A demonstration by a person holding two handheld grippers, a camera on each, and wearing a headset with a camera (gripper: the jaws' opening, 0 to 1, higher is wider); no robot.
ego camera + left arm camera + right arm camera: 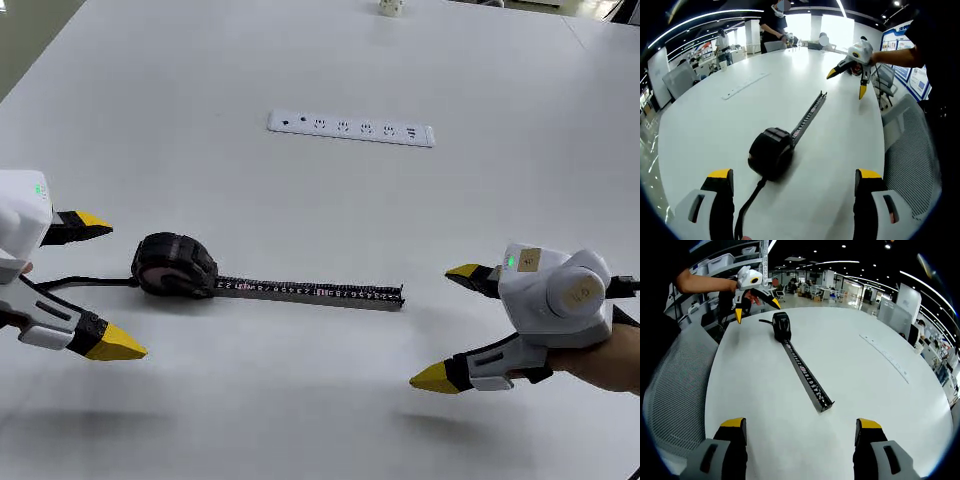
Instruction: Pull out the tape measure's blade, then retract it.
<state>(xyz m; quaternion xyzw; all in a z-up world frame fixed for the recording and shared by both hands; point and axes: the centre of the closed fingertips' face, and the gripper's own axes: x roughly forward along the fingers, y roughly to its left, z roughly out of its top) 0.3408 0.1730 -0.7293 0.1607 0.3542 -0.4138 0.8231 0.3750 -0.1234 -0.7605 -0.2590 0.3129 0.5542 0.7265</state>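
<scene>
Left tool [115, 286], jaws spread and empty, at 9 o'clock in the head view, its body cut off by the frame edge. Right tool [442, 325], likewise released, at 4 o'clock. Between them the tape [175, 265] lies on the white surface [300, 60], with the blade [320, 292] extended toward 3 o'clock, its end near but clear of the right tool. A dark cord [85, 282] runs from the tape toward the left tool, its far end hidden. Power strip [350, 128] at 12 o'clock. Blade numerals too small to read.

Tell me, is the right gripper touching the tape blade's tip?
Apart. The right gripper view shows bare table between the open right gripper and the blade's tip; the head view agrees.
</scene>
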